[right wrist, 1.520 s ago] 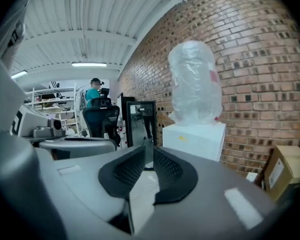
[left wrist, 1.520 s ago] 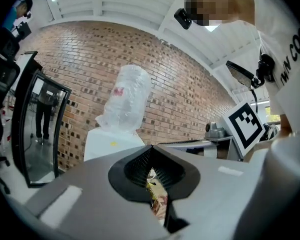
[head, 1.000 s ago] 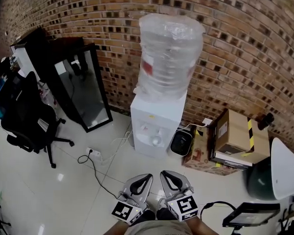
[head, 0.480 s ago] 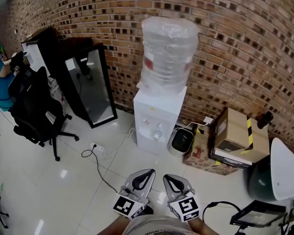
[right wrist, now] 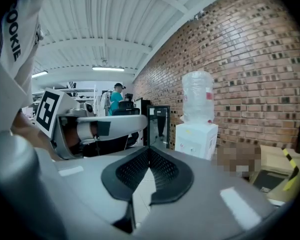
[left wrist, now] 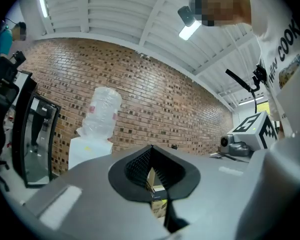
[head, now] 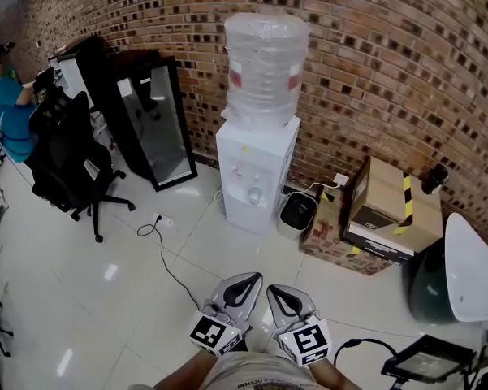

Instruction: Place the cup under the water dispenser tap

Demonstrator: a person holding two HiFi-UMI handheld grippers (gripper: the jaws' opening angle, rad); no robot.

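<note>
I can't pick out the cup for certain: a small pale round shape (head: pixel 256 195) sits in the tap recess of the water dispenser (head: pixel 248 149), too small to name. The dispenser stands against the brick wall (head: pixel 390 71) with a clear bottle (head: pixel 265 67) upside down on top, well ahead of me across the white floor (head: pixel 146 299). My left gripper (head: pixel 245 281) and right gripper (head: pixel 278 292) sit side by side, both aimed that way, each with its jaws closed tip to tip on nothing. A cardboard box (head: pixel 390 210) sits right of the dispenser and a black office chair (head: pixel 69 169) left.
</note>
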